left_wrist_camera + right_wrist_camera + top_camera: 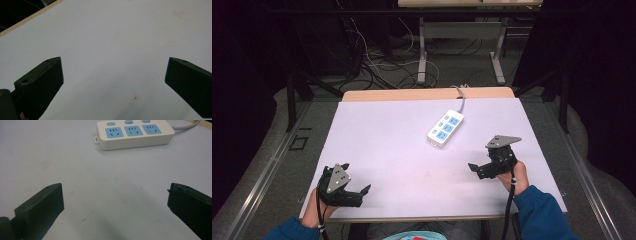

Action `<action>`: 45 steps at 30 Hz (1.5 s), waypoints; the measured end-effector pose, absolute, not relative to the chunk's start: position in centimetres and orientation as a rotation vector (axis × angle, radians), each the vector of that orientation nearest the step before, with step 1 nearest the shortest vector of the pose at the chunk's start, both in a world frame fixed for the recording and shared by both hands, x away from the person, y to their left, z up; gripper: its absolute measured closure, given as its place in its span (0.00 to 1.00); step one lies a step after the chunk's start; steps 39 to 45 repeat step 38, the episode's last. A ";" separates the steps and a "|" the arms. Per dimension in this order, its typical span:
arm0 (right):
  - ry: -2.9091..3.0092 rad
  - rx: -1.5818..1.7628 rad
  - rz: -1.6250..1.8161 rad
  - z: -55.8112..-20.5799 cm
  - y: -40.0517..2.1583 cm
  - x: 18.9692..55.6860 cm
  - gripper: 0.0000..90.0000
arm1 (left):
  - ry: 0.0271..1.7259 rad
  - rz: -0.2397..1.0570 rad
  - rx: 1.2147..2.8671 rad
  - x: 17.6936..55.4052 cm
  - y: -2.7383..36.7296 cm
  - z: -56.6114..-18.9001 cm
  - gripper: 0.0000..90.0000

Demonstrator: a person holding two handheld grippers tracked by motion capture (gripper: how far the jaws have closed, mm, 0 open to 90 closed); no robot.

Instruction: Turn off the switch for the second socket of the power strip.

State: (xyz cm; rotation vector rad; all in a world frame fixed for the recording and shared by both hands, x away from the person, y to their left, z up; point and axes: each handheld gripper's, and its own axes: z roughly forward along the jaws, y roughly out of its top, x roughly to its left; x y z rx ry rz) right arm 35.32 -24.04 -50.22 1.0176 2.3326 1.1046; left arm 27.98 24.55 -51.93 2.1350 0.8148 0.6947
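A white power strip (445,128) with three blue sockets lies on the white table (387,150), right of centre, its grey cord running off the far edge. In the right gripper view the power strip (135,132) lies ahead of the wide-apart jaws. My right gripper (477,169) is open near the table's right front, a little nearer than the strip, with nothing between its jaws. At the left front corner my left gripper (357,187) is open and empty. The left gripper (113,72) faces bare table.
The table's wooden far edge (427,94) borders the white surface. Beyond it stand table legs (422,55) and tangled cables (377,65) on the floor. The person's blue sleeves (539,212) come in at the bottom.
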 end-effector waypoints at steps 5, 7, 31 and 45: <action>2.326 1.009 1.088 -50.4 -24.5 34.7 0.00 | 0.814 0.695 2.136 28.0 24.5 -51.9 0.02; 2.325 1.012 1.093 -50.5 -24.6 34.4 0.00 | 0.815 0.695 2.136 28.0 24.5 -51.9 0.02; 2.327 1.034 1.058 -51.6 -25.7 31.4 0.00 | 0.821 0.684 2.135 28.0 24.5 -52.0 0.02; 2.322 1.035 1.056 -51.5 -25.8 31.1 0.00 | 0.824 0.679 2.133 28.0 24.5 -52.0 0.02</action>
